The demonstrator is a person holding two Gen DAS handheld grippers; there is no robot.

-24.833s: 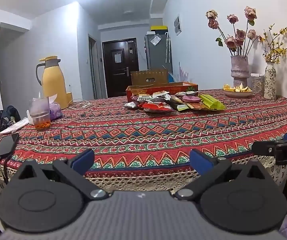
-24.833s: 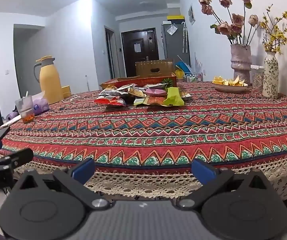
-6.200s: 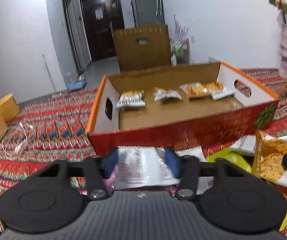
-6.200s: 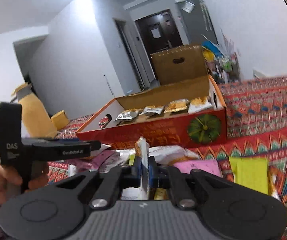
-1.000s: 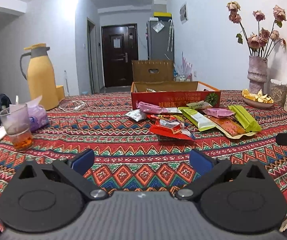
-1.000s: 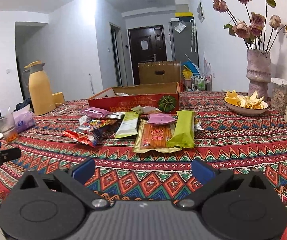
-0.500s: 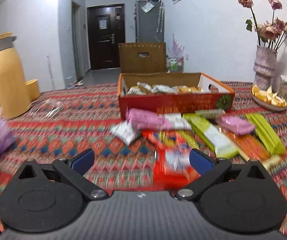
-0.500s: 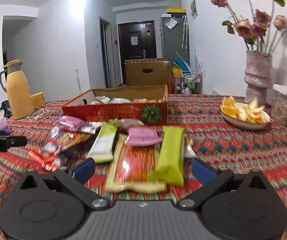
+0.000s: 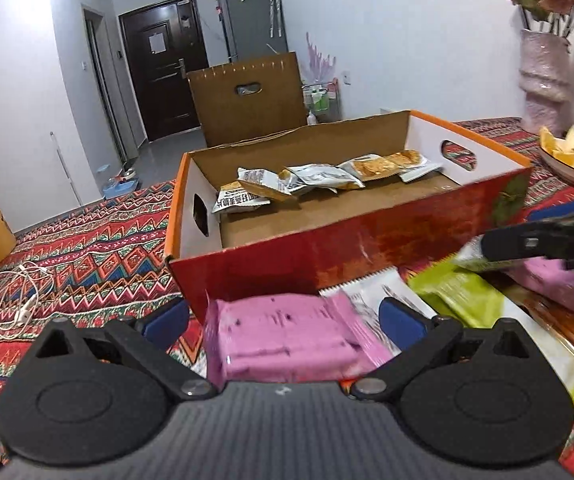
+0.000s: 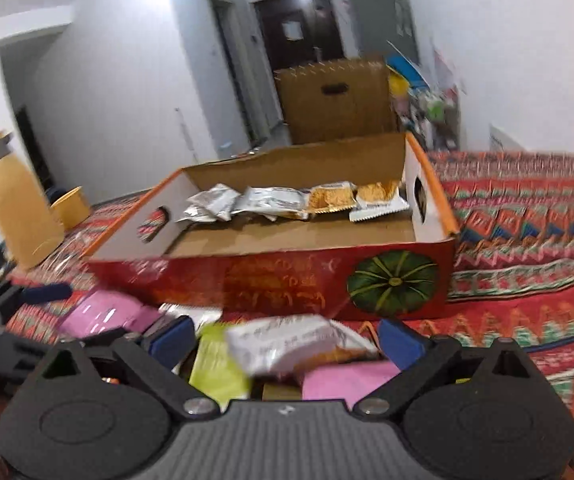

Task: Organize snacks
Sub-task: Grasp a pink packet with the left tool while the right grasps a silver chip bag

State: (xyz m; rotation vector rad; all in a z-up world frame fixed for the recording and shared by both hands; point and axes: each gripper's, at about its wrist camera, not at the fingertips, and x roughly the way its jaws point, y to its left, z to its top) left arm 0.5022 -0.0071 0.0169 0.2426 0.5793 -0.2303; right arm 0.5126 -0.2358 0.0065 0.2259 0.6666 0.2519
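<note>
On the patterned-cloth worktop (image 9: 87, 240), loose snack packets (image 9: 287, 336) lie at 6 o'clock of the red open-topped cardboard box (image 9: 327, 248); silver packets (image 9: 315, 176) lie inside along its 12 o'clock wall.

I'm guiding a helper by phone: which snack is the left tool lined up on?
Find the red cardboard box on the patterned tablecloth. Right against its front wall, nearest the camera, lies a purple snack packet between the open fingers of the left tool. Its neighbours to the right are white and green; the other purple packet lies farther right.

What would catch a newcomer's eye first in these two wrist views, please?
The red cardboard box dominates mid-table, with a row of snack packets along its far wall. In front of it, a purple packet lies between the open left gripper, and a white packet between the right gripper.
</note>
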